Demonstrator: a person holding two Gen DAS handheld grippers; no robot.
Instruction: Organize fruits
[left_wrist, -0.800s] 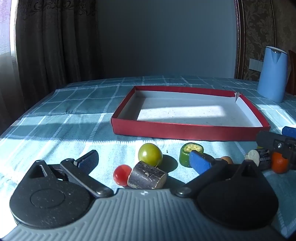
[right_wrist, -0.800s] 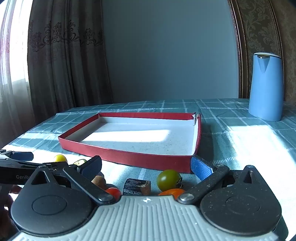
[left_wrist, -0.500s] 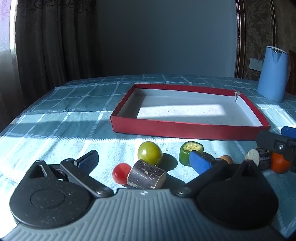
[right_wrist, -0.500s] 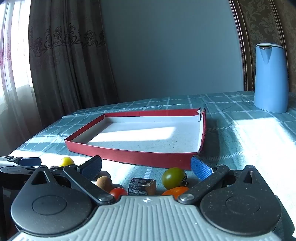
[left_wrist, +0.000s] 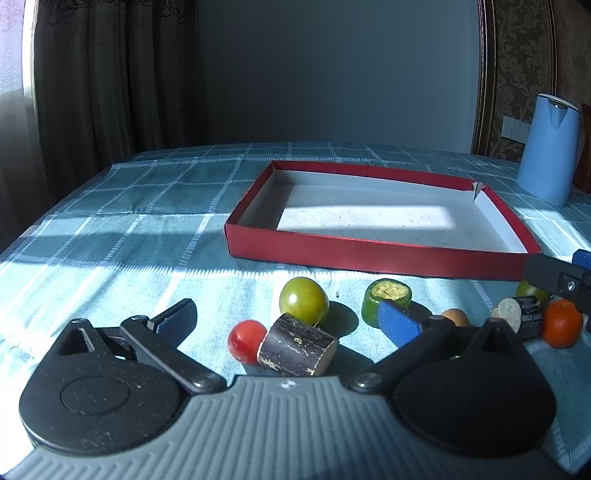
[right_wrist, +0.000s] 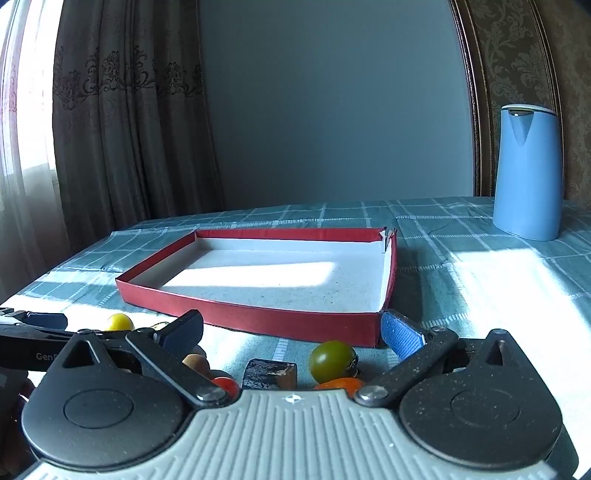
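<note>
In the left wrist view my left gripper (left_wrist: 286, 319) is open and empty, low over the cloth. Between its fingers lie a red tomato (left_wrist: 246, 340), a dark log-like piece (left_wrist: 297, 345) and a green tomato (left_wrist: 303, 300). A green cut piece (left_wrist: 386, 301) sits by the right finger. Further right are a dark piece (left_wrist: 519, 319) and an orange fruit (left_wrist: 561, 323). The red tray (left_wrist: 369, 254) stands empty behind. My right gripper (right_wrist: 291, 334) is open, with a green tomato (right_wrist: 332, 361), a dark piece (right_wrist: 269, 373) and an orange fruit (right_wrist: 338, 383) between its fingers.
A blue kettle (left_wrist: 548, 149) stands at the back right of the table; it also shows in the right wrist view (right_wrist: 528, 171). A yellow fruit (right_wrist: 119, 322) lies left of the right gripper. Dark curtains hang behind the checked tablecloth (left_wrist: 129, 221).
Both grippers have risen and tilted a little, so the tray looks further off. The fruits have not moved. Both stay open.
</note>
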